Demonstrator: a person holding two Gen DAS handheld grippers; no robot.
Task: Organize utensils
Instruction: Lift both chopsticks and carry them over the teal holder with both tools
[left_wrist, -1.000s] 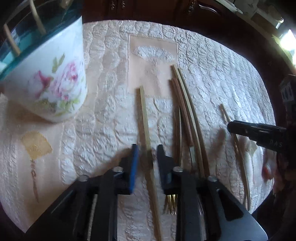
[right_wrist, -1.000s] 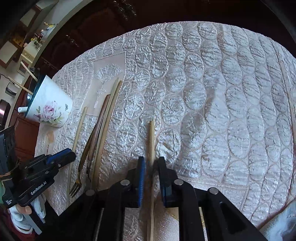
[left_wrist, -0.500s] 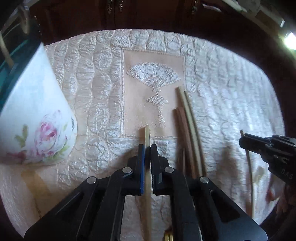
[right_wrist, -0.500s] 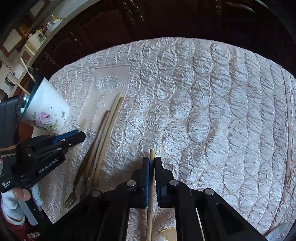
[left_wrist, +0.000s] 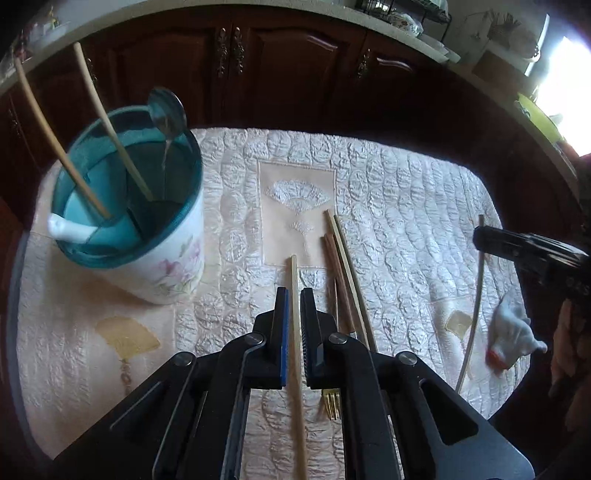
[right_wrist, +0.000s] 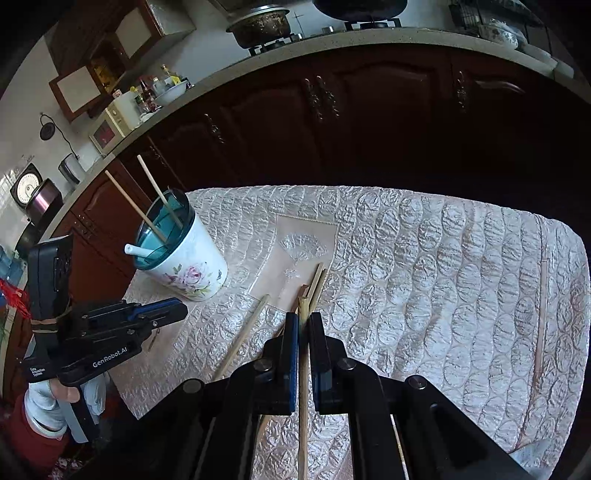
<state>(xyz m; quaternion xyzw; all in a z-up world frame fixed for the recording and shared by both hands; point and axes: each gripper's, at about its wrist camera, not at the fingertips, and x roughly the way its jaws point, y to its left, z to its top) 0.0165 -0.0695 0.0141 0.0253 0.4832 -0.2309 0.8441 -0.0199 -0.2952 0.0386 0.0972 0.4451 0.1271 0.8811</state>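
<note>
A floral utensil cup (left_wrist: 173, 266) with a teal inside stands at the left and holds two chopsticks, a metal spoon (left_wrist: 166, 114) and a white spoon. My left gripper (left_wrist: 294, 295) hangs above the cloth; its jaws are opening. A pale chopstick (left_wrist: 294, 273) shows between them with a thin gap on each side and seems to lie on the cloth. My right gripper (right_wrist: 303, 319) is shut on another chopstick (right_wrist: 303, 369) and holds it clear of the table; in the left wrist view it (left_wrist: 478, 236) is at the right. Beside the pale chopstick lie loose chopsticks (left_wrist: 343, 258) and a gold fork (left_wrist: 330, 404).
A quilted cream tablecloth (right_wrist: 424, 277) covers the table, and one more chopstick (right_wrist: 541, 314) lies near its right edge. Dark wooden cabinets (right_wrist: 369, 122) stand close behind the table. A hand in a white glove (left_wrist: 511, 332) carries the right gripper.
Both grippers closed around their chopsticks and rose from the cloth. The right one carried its chopstick up. The left jaws have parted slightly, and its chopstick now looks thinner and farther away.
</note>
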